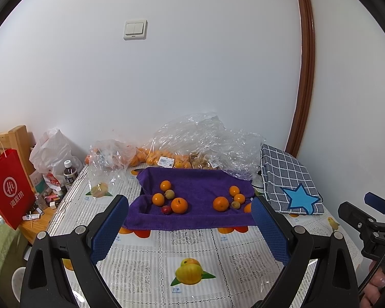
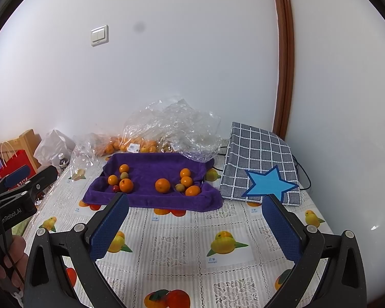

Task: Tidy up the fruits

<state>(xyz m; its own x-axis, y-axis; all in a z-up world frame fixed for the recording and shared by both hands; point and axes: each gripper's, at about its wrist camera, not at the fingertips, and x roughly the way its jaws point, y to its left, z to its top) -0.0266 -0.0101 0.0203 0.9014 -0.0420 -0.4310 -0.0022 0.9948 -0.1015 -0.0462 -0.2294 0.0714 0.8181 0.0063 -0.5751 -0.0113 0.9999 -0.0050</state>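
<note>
A purple towel [image 1: 195, 179] [image 2: 151, 169] lies on the table with several fruits in two loose groups. The left group holds oranges [image 1: 179, 205] [image 2: 126, 185], a greenish-brown fruit [image 1: 169, 194] and a small red fruit [image 1: 166, 209] [image 2: 116, 188]. On the right lie more oranges [image 1: 220, 203] [image 2: 162, 185] and a small greenish fruit [image 1: 235, 204] [image 2: 179, 187]. My left gripper [image 1: 190, 211] is open, well short of the towel's front edge, holding nothing. My right gripper [image 2: 195, 210] is also open and empty, in front of the towel.
Clear plastic bags of oranges [image 1: 166, 157] [image 2: 141, 145] sit behind the towel against the wall. A checked grey cloth with a blue star [image 1: 290, 179] [image 2: 261, 164] lies to the right. A red paper bag [image 1: 9, 192], a bottle [image 1: 69, 173] and clutter stand off the table's left edge.
</note>
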